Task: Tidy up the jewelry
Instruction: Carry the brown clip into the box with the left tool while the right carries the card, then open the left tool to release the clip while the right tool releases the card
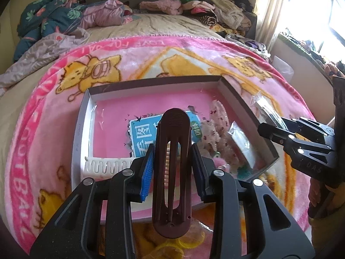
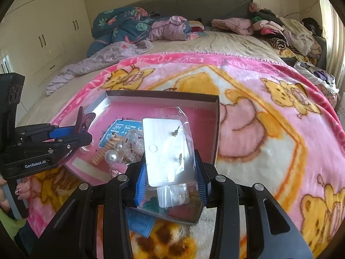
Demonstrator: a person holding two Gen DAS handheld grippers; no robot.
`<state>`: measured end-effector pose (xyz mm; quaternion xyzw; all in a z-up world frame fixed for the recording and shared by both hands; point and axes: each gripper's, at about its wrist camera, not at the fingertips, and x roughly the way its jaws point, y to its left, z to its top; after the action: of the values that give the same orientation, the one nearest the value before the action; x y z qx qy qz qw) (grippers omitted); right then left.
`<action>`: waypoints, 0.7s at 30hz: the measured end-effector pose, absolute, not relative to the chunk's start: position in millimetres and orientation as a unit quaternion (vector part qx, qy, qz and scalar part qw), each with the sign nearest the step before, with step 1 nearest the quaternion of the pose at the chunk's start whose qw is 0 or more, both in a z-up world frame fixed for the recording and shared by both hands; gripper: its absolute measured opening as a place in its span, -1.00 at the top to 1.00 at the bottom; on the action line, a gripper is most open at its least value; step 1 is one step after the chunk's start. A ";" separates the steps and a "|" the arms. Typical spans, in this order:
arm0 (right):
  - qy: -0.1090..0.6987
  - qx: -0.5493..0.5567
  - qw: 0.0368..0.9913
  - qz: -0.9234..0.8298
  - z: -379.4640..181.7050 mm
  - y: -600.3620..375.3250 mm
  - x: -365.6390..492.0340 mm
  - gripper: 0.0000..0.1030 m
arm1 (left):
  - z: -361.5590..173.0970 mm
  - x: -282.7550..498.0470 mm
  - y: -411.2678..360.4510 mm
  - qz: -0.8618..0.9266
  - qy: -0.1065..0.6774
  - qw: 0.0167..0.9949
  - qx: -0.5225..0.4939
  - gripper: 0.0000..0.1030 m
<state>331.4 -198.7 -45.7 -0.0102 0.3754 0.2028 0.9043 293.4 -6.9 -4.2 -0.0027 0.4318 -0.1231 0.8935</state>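
My left gripper (image 1: 173, 164) is shut on a long dark brown hair clip (image 1: 171, 172) and holds it upright over the near part of the shallow box (image 1: 248, 103). It also shows in the right wrist view (image 2: 85, 122). My right gripper (image 2: 170, 178) is shut on a clear packet with a white earring card (image 2: 165, 151), held above the box's near right corner. The box (image 2: 216, 129) has a pink floor and holds a white comb (image 1: 107, 164), a blue card (image 2: 120, 132), an orange spiral hair tie (image 2: 103, 151), pearl beads (image 2: 112, 156) and a clear beaded piece (image 2: 134, 144).
The box lies on a pink bear-print blanket (image 2: 269, 129) spread on a bed. Piled clothes (image 2: 280, 32) and a dark floral quilt (image 2: 120, 26) lie at the bed's far end. White wardrobes (image 2: 43, 32) stand at left, a curtained window (image 1: 301, 10) at right.
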 end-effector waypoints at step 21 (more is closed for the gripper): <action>0.405 -0.007 0.894 0.191 -73.4 -178.3 351.3 0.23 | -26.8 301.0 5.2 -0.120 0.447 0.886 -0.017 0.51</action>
<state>351.3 -178.3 -73.4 -0.0074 0.4048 0.1907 0.8943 300.9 5.2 -26.8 -0.0170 0.4470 -0.1204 0.8862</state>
